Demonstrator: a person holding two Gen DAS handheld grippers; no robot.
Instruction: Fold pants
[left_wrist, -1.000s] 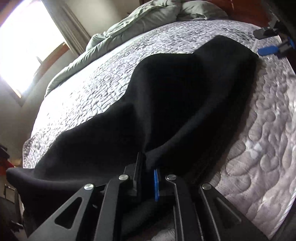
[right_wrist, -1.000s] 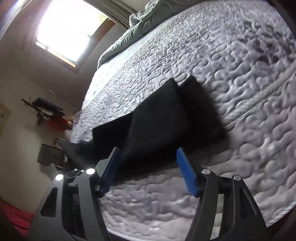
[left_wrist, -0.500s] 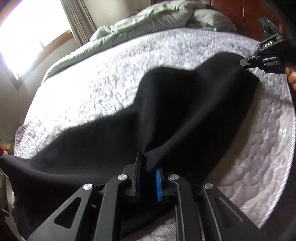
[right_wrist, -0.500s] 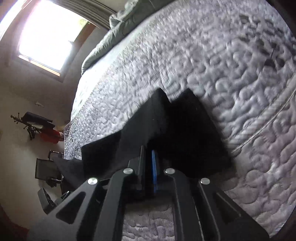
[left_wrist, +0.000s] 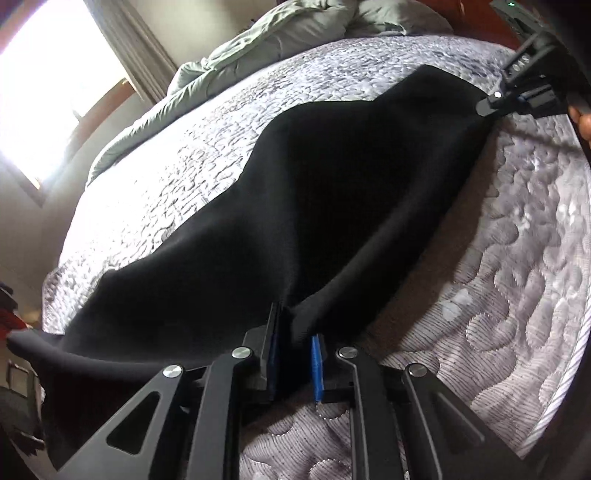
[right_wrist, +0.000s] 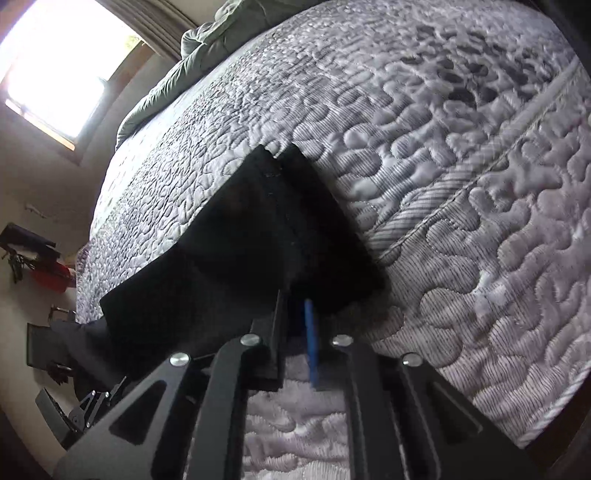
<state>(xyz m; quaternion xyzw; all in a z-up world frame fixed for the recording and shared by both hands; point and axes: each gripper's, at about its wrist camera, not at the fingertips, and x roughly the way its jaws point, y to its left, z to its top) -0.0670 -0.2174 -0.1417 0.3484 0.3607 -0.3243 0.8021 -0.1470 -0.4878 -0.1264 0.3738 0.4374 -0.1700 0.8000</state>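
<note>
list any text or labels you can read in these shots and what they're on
White lettering on the right gripper body, upper right of the left wrist view: too small and blurred to read.
No readable text anywhere else: none on the black pants, the quilt or the left gripper.

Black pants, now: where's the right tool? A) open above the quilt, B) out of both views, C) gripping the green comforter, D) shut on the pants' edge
D: the right tool has its fingers closed on the near edge of the black pants, which lie on the quilted bed cover; the left wrist view also shows it pinching the pants' far corner.
</note>
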